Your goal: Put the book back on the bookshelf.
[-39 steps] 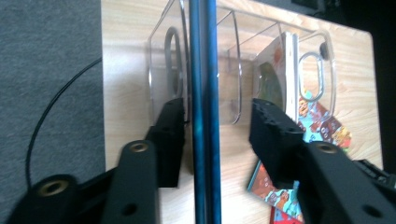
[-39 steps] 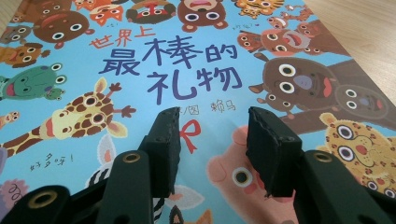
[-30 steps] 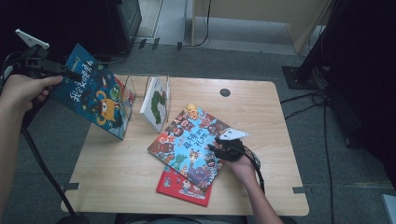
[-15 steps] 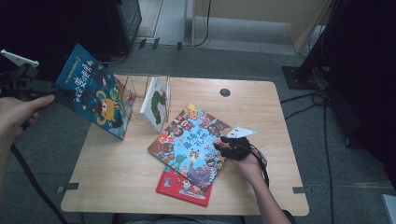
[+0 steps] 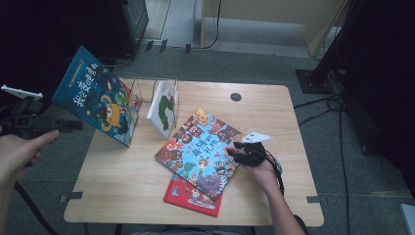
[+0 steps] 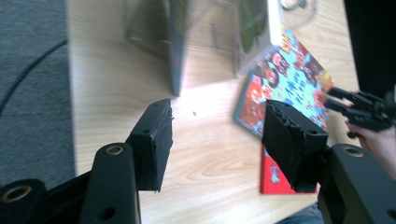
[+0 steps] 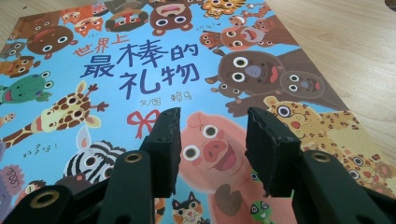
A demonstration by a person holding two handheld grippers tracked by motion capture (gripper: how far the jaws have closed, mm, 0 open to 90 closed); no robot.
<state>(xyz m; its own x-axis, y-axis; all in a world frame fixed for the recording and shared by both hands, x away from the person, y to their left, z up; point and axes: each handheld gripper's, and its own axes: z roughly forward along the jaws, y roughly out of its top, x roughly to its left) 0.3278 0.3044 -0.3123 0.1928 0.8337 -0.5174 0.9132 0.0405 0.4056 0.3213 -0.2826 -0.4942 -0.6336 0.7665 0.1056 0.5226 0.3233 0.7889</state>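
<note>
Books are being sorted into the clear acrylic book stand [image 5: 147,93] at the back of the table [image 5: 274,112]. Two already stand there: the blue monster picture book [image 5: 95,100] in the slot nearest the left hand-held gripper [image 5: 73,125], and the white caterpillar book [image 5: 164,107] one slot farther from it. That hand-held gripper is released, its jaws having just been opening with nothing between them. Two books are left, lying flat: the blue animal picture book [image 7: 154,65] directly beneath the right hand-held gripper [image 7: 212,140], whose jaws are also open and empty above the cover, and the red book [image 5: 188,196] under it. Four books, one stand, two hand-held grippers.
</note>
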